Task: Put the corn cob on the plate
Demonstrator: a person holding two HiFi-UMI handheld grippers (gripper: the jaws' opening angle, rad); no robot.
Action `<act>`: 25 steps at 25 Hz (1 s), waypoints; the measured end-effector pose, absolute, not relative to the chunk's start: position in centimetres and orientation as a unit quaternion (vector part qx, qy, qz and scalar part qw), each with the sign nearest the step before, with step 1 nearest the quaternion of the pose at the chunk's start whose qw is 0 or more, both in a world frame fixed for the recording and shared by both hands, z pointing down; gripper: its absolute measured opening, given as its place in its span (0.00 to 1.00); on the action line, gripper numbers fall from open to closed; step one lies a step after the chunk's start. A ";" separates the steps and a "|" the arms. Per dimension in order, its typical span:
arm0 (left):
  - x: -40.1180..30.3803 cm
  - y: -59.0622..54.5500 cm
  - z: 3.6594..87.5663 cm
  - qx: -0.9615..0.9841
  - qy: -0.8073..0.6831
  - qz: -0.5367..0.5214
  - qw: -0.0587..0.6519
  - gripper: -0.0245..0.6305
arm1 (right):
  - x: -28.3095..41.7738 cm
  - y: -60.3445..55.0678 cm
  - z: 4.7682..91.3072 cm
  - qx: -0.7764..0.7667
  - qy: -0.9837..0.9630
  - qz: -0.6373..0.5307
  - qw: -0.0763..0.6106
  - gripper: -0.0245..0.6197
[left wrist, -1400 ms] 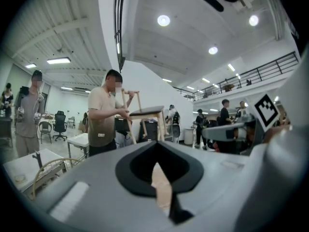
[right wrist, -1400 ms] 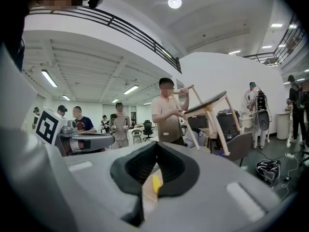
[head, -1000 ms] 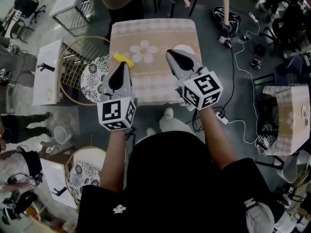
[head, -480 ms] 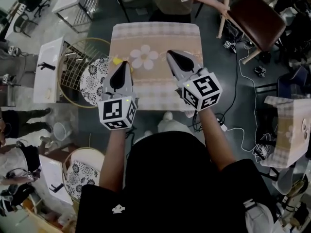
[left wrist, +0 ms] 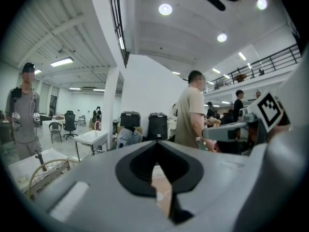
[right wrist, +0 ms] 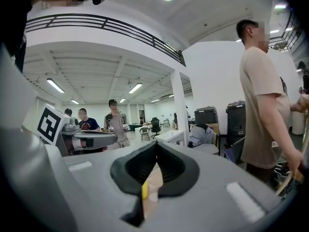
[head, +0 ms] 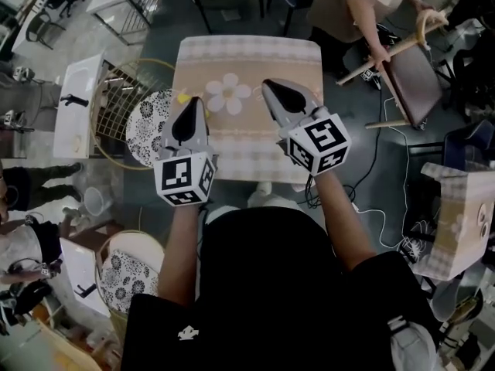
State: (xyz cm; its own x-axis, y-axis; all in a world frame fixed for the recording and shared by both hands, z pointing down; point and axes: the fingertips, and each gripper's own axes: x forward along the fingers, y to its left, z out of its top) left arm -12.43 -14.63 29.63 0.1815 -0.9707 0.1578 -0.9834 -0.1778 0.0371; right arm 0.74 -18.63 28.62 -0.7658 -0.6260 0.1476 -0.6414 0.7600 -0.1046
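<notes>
A small table (head: 247,52) with a checked, flower-printed cloth stands in front of me in the head view. The yellow corn cob (head: 183,97) lies near its left edge, mostly covered by my left gripper (head: 191,102), which hovers over it with jaws shut and empty. My right gripper (head: 267,85) is over the table's right half, also shut and empty, and it covers the spot where a pale plate showed earlier. In the left gripper view the left gripper (left wrist: 155,144) has its jaws meeting at the tip. Through the right gripper (right wrist: 156,145) a sliver of the corn cob (right wrist: 144,190) shows.
A round chair with a black-and-white patterned cushion (head: 147,122) stands against the table's left side, with a white side table (head: 77,107) beyond it. At the back right a person handles a wooden chair (head: 402,60). Cables (head: 371,176) lie on the floor to the right.
Both grippers have moved slightly forward over the table, and the left one now covers more of the corn cob. The person behind the table has carried a chair off to the right.
</notes>
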 end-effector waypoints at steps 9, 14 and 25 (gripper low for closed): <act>-12.9 -15.1 30.7 0.753 -0.650 0.056 0.078 0.05 | 0.7 -19.6 30.1 0.325 -0.940 0.086 0.061 0.04; -14.4 -15.5 31.2 0.754 -0.650 0.055 0.081 0.05 | 0.4 -19.5 30.9 0.335 -0.935 0.091 0.069 0.04; -18.9 -18.0 34.0 0.772 -0.623 0.072 0.110 0.05 | -1.4 -20.2 33.4 0.382 -0.913 0.112 0.094 0.04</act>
